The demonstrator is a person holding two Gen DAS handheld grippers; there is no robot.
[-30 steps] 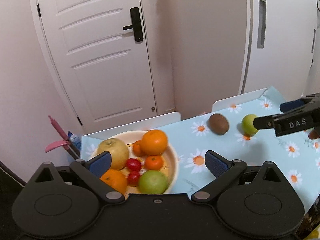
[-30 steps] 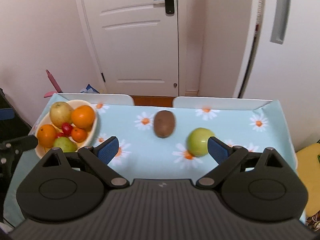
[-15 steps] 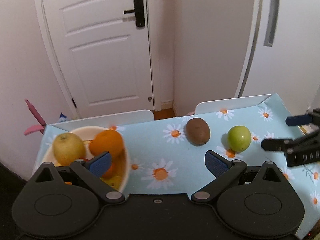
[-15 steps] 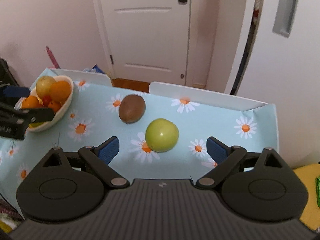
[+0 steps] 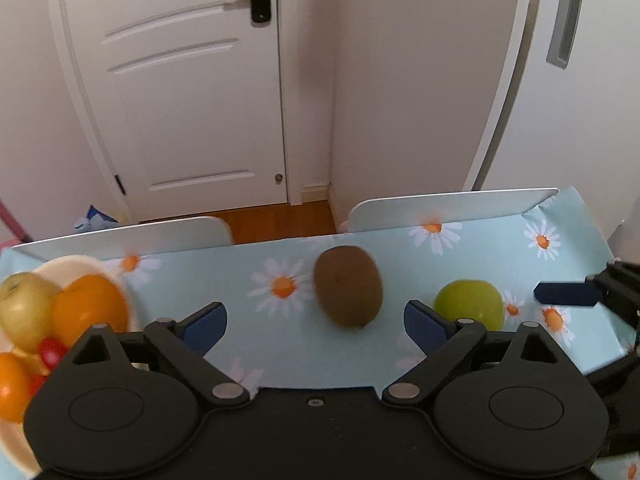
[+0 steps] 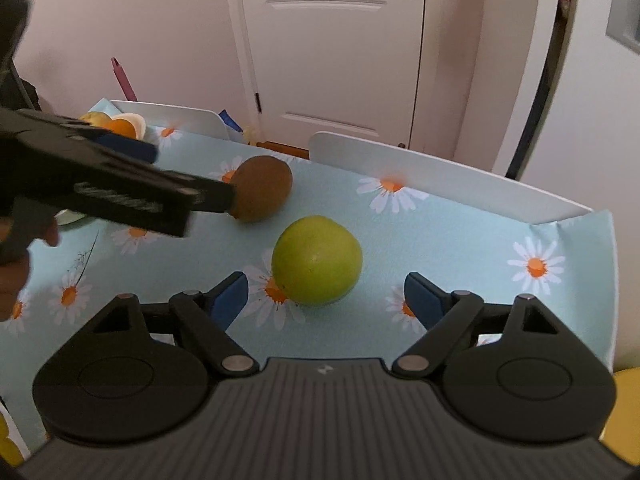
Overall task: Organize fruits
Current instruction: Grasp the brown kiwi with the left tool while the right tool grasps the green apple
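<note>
A brown kiwi point(image 5: 347, 285) lies on the daisy tablecloth point(image 5: 280, 344), just ahead of and between the pads of my open left gripper point(image 5: 316, 326). A green apple point(image 6: 317, 260) lies to its right, just ahead of my open, empty right gripper point(image 6: 326, 300). The apple point(image 5: 470, 304) and the right gripper's blue fingertip point(image 5: 566, 293) also show in the left wrist view. The left gripper body point(image 6: 120, 192) crosses the right wrist view, its tip beside the kiwi point(image 6: 262, 188). A cream bowl point(image 5: 80, 264) at far left holds oranges, a yellow apple and small red fruits.
Two white chair backs point(image 5: 452, 208) stand against the table's far edge. A white door point(image 5: 180, 80) and a wall are behind. The table's right edge point(image 6: 610, 280) is close to the green apple. A pink handle point(image 6: 124, 80) leans near the far left corner.
My left gripper has swung right, from over the bowl to the kiwi. My right gripper has closed in on the green apple. Both stay open.
</note>
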